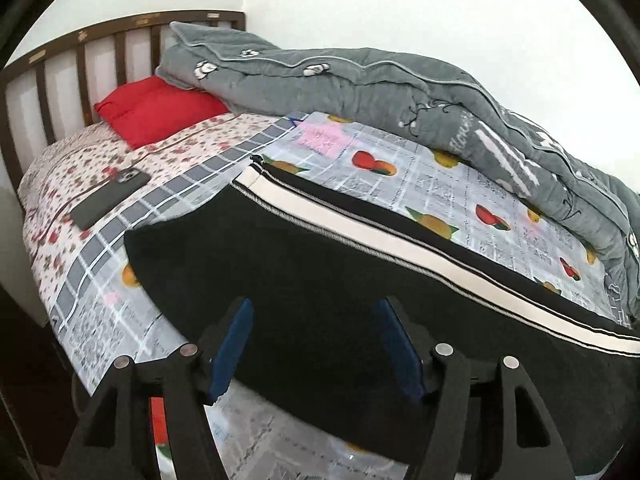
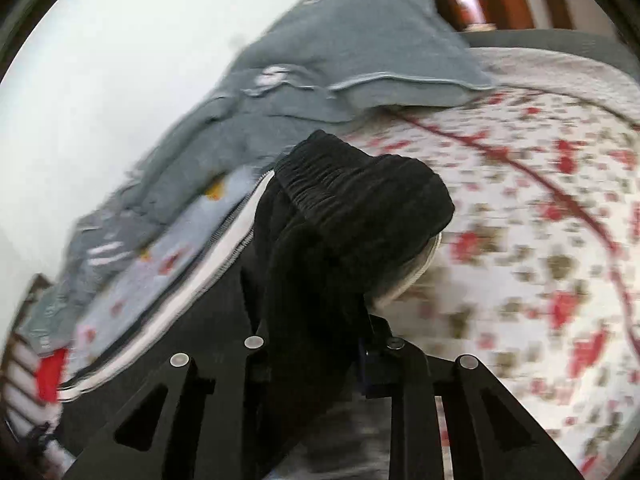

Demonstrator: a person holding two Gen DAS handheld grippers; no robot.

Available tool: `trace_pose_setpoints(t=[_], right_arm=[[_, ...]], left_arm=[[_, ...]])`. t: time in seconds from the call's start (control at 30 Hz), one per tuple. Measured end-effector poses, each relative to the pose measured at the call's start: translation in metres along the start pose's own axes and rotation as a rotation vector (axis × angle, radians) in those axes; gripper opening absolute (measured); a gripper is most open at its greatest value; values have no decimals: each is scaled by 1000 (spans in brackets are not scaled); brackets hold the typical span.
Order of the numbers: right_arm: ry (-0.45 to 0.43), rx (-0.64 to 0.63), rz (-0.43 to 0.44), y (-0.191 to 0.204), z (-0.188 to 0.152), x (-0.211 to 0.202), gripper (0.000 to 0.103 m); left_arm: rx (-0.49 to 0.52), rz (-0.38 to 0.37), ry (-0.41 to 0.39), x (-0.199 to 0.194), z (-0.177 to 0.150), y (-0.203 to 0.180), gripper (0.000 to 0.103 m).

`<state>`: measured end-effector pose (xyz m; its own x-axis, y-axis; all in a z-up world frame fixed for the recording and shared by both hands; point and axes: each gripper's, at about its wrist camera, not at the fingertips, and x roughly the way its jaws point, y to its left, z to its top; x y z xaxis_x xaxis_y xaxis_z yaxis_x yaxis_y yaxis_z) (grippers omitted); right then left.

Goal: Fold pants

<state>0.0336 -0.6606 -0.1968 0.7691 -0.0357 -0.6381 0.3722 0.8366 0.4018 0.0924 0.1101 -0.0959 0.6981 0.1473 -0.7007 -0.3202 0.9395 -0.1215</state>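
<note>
Right gripper (image 2: 316, 344) around pants (image 2: 352, 208) waistband.

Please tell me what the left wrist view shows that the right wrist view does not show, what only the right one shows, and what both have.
Only the left wrist view shows the left gripper, open above the black pants, a dark phone on the floral sheet and a red pillow.

Only the right wrist view shows the right gripper shut on the bunched elastic waistband, lifted off the bed.

Both show the pants with their white side stripe, the grey quilt, the fruit-print cloth and the wooden headboard.
</note>
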Motion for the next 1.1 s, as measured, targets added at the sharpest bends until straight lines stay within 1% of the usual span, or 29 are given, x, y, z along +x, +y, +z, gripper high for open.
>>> trace_pose_setpoints(t=[0.03, 0.07, 0.17, 0.23, 0.27, 0.3, 0.43, 0.5, 0.6, 0.67, 0.73, 0.77, 0.83, 0.9, 0.97, 1.03, 1.1], right_arm=[[22, -8, -10, -1, 0, 1, 32], [24, -16, -17, -1, -1, -3, 35], [-62, -93, -132, 10, -3, -37, 47], [-112, -133, -175, 20, -2, -58, 48], [-129, -142, -180, 25, -1, -64, 48], [-143, -157, -184, 33, 1, -69, 52], [-171, -217, -150, 79, 3, -69, 55], [-160, -228, -134, 102, 3, -56, 57], [-135, -264, -105, 137, -2, -37, 57], [-129, -296, -99, 154, -8, -31, 57], [-123, -329, -88, 172, -11, -23, 57], [-120, -343, -84, 179, -12, -21, 57], [-112, -368, -80, 192, -14, -15, 57], [-104, -379, -77, 202, -17, -9, 57], [-94, -380, -76, 208, -19, -4, 57], [-80, -371, -71, 212, -22, 4, 57], [-66, -358, -68, 215, -25, 9, 57]], left_arm=[[4, -4, 2, 2, 2, -2, 64], [9, -8, 3, 5, 5, -4, 64], [19, -32, 0, 12, 14, -4, 64], [20, -27, 5, 20, 21, 0, 64], [16, -31, 5, 25, 26, 3, 64], [12, -36, 6, 30, 31, 7, 64], [-1, -37, 24, 56, 50, 22, 64], [11, -32, 35, 67, 59, 28, 64], [18, -19, 49, 84, 70, 37, 64], [21, 8, 51, 95, 78, 44, 64], [27, 26, 50, 106, 85, 50, 60], [30, 25, 56, 110, 88, 53, 57], [33, 15, 74, 120, 95, 56, 54], [32, -18, 97, 132, 102, 61, 54], [26, -29, 110, 142, 106, 63, 54], [20, -26, 126, 153, 111, 67, 54], [16, -12, 121, 159, 114, 69, 54]])
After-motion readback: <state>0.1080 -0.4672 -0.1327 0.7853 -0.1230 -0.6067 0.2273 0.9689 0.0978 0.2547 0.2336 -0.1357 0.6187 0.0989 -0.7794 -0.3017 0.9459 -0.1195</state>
